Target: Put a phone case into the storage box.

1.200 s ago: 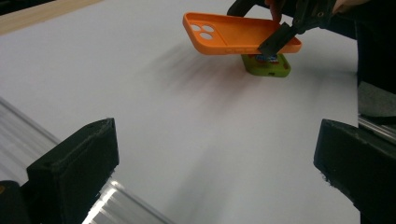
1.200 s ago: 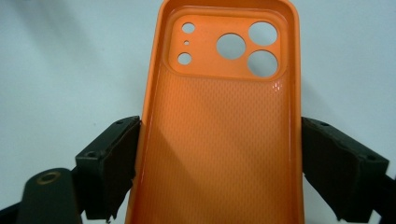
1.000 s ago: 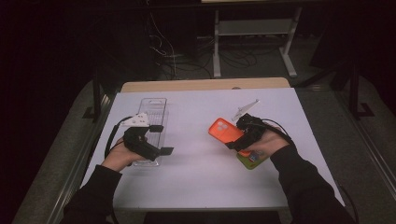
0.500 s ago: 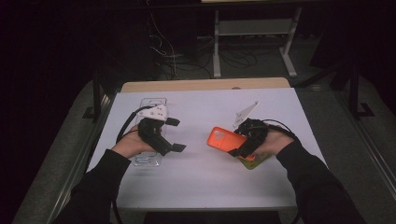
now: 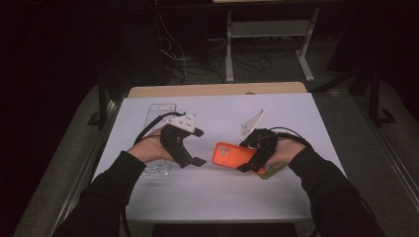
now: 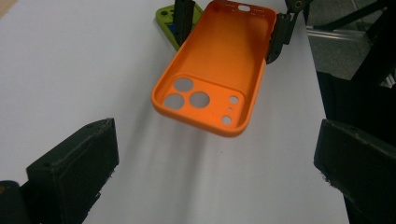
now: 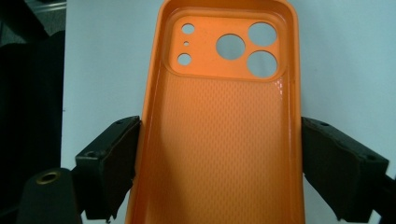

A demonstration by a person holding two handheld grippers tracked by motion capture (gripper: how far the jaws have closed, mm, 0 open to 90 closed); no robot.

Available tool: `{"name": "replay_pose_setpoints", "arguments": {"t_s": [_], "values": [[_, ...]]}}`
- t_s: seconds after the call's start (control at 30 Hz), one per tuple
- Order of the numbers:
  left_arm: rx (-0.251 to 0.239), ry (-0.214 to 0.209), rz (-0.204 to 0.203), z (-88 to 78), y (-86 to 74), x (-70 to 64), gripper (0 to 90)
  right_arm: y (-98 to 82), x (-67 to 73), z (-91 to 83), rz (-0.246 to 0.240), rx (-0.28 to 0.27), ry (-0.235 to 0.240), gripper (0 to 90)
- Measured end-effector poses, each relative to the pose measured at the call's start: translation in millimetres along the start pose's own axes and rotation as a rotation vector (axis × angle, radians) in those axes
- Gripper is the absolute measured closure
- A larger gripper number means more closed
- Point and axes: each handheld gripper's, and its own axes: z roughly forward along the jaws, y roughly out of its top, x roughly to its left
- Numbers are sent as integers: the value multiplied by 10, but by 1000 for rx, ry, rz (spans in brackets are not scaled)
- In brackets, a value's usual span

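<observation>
Orange phone case (image 7: 219,126), soft-looking, open side up, camera cut-outs at the far end: held clear of the white tabletop (image 5: 222,192) by the right gripper (image 5: 253,157), whose jaws were clamped on its two long edges near the plain end. The cut-out end pointed toward the left gripper (image 5: 197,147), probably so that end could be taken by the other hand.

Left gripper: jaws wide apart, holding nothing, aimed at the case from just beside its free end; in the left gripper view the case (image 6: 217,70) hung between and beyond the two jaws, not touching either.

Green case (image 6: 173,21): flat on the tabletop under the right hand (image 5: 281,150), partly hidden, seemingly set aside.

Clear plastic tray (image 5: 160,111): lying along the tabletop's left side, partly under the left forearm; contents could not be made out.

White triangular plate (image 5: 251,124): standing up on top of the right gripper.
</observation>
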Motion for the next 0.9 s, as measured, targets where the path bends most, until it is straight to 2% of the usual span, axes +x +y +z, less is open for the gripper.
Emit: {"name": "replay_pose_setpoints", "arguments": {"t_s": [0.03,0.17,0.23,0.37,0.5,0.63,0.9], "values": [[14,-14,11,33,13,-5,0,49,17,5,-27,6,4,146],[25,-34,24,87,26,-14,0,105,46,18,-46,11,20,146],[39,-44,44,142,35,-14,0,169,67,31,-75,20,25,146],[69,-63,78,229,45,-13,0,245,94,61,-96,24,40,146],[85,-75,65,297,35,-35,0,305,109,82,-119,33,45,145],[100,-87,77,332,34,-32,0,344,120,86,-133,29,49,145],[116,-92,74,386,22,-43,0,371,135,80,-138,27,52,145]]}}
